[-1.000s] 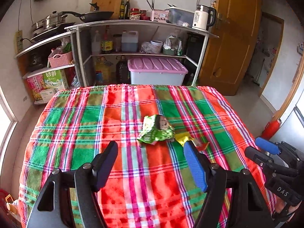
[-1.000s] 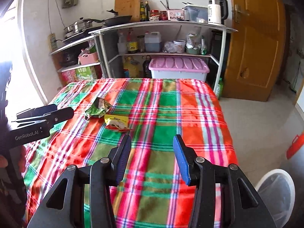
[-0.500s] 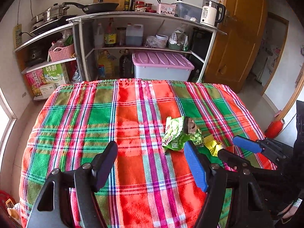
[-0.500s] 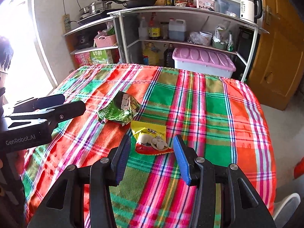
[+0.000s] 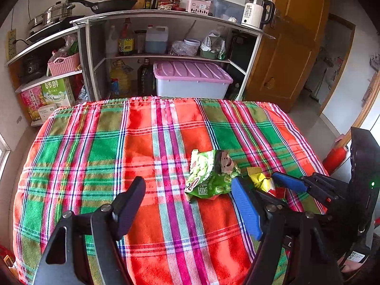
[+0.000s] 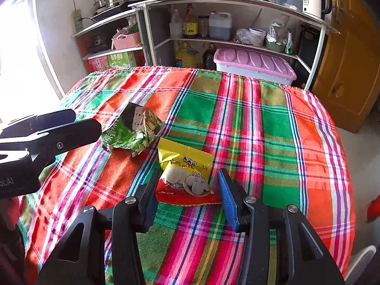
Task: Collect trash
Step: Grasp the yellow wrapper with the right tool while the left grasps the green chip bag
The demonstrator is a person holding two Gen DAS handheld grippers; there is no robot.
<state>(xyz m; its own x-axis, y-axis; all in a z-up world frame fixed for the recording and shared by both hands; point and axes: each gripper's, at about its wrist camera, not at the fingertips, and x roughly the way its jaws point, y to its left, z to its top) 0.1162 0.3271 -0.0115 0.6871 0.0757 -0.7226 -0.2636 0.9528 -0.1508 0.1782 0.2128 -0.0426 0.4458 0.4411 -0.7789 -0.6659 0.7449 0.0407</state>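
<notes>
Your right tool [image 6: 187, 194] is spread, jaws either side of the yellow-red snack wrapper [image 6: 186, 173], which lies flat on the plaid cloth [image 6: 261, 128] covering the counter. The near end of the wrapper sits between the two fingers; can't tell if the pads touch it, but it isn't pinched (gap shows on the blue-pad side).

Your left tool [image 5: 190, 201] is spread wide too, nothing between its jaws. The crumpled green snack bag [image 5: 209, 178] lies just ahead of it, off toward its right finger [image 5: 247, 206], whose blue pad overlaps the bag's edge in the left wrist view. From the right wrist view the left tool [image 6: 87, 123] comes in from the side w/ its tips right at the green bag [image 6: 133, 130]; contact unclear.

The two pieces of trash lie just beside each other, green one further from your right tool, yellow one [image 5: 261, 180] showing past the left tool's right finger, w/ the right tool [image 5: 275, 185] around it.

Beyond the far edge of the counter: a metal shelf unit [image 5: 166, 14] w/ bottles, pans and a kettle, plus a pink-lidded bin [image 5: 190, 80] below.
</notes>
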